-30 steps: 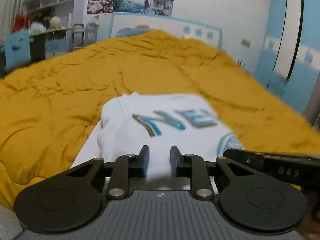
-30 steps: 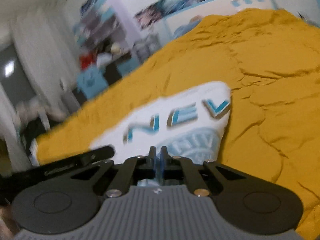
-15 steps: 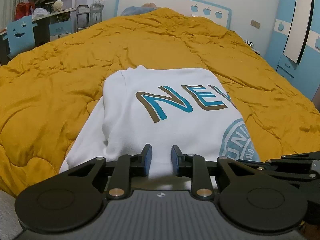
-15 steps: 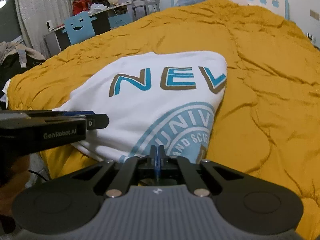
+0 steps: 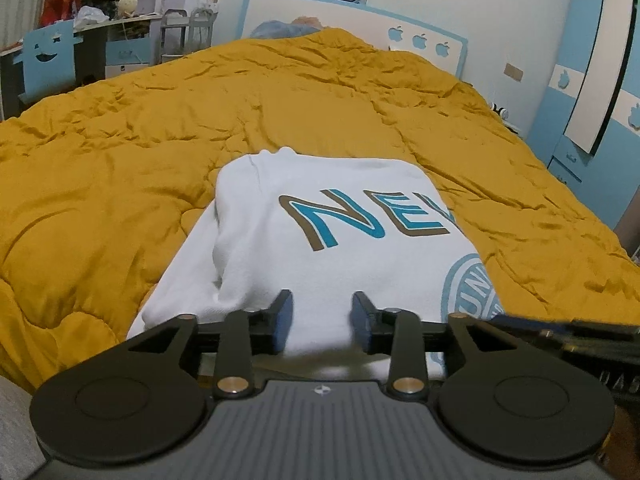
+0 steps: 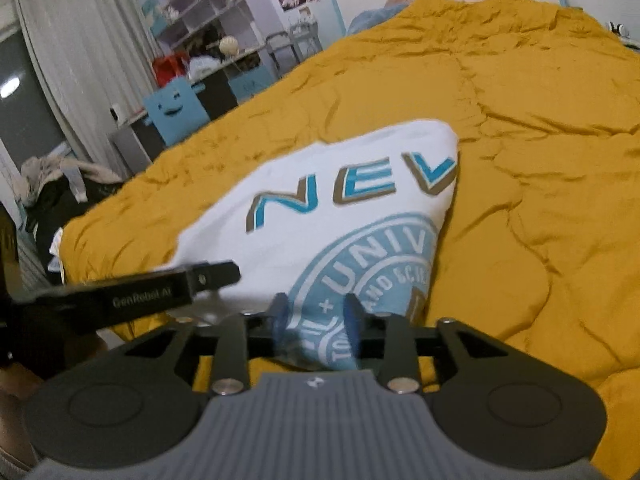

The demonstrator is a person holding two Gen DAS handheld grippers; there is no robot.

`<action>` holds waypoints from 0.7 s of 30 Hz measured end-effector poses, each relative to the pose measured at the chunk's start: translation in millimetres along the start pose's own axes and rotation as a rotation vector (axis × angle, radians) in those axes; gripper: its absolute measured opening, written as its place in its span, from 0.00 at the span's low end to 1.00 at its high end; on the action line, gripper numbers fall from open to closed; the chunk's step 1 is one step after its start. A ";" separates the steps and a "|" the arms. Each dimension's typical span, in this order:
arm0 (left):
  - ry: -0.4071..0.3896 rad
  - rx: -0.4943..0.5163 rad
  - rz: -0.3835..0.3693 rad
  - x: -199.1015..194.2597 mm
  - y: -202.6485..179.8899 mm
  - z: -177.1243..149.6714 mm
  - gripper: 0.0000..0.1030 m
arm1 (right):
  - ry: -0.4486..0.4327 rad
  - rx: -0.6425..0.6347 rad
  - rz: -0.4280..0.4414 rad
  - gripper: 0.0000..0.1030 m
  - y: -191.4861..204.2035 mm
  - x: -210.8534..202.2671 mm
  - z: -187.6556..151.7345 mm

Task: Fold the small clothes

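A white T-shirt (image 5: 320, 248) with blue-and-brown letters and a round blue print lies folded in from its sides on the mustard duvet (image 5: 160, 140). It also shows in the right wrist view (image 6: 340, 216). My left gripper (image 5: 322, 316) is open and empty, with its jaws over the shirt's near hem. My right gripper (image 6: 316, 314) is open and empty over the round print at the shirt's near right corner. The left gripper's side shows in the right wrist view (image 6: 160, 290).
The duvet covers a wide bed with a white and blue headboard (image 5: 360, 32). A desk with a blue chair (image 6: 176, 108) and shelves stands to the left. Blue wardrobes (image 5: 592, 80) stand to the right. Clothes (image 6: 60, 184) are piled by the bed's left corner.
My right gripper has gone from shut to open, letting go of the shirt's hem. My left gripper has opened wider. The shirt has settled flat on the duvet.
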State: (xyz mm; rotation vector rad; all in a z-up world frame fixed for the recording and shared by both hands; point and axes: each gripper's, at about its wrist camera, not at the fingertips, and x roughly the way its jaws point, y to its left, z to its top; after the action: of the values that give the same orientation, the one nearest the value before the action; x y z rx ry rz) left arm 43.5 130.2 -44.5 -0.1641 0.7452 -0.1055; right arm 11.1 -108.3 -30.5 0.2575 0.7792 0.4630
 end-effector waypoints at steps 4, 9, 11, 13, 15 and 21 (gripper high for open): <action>-0.012 0.029 -0.002 -3.0 -5.0 -0.1 0.63 | -0.061 -0.019 -0.080 0.50 3.5 -7.3 2.9; 0.041 -0.067 -0.130 -13.9 20.6 23.1 0.70 | -0.026 0.093 -0.104 0.57 -18.8 -3.7 9.8; 0.112 -0.186 -0.222 -10.9 48.0 37.4 0.72 | 0.001 0.194 -0.066 0.62 -37.1 -3.0 15.7; 0.127 -0.248 -0.250 -7.5 72.1 46.0 0.73 | 0.033 0.296 -0.007 0.67 -55.8 -0.4 21.6; 0.131 -0.292 -0.195 -1.9 95.3 52.5 0.75 | 0.069 0.379 0.051 0.75 -71.1 5.4 25.6; 0.229 -0.421 -0.276 37.5 152.8 66.8 0.76 | 0.140 0.489 0.176 0.80 -97.3 32.8 28.5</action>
State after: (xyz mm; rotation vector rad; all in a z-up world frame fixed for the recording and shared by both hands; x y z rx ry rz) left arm 122.1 281.9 -49.5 -0.6650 0.9648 -0.2318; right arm 81.7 -178.3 -68.9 0.7600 1.0067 0.4534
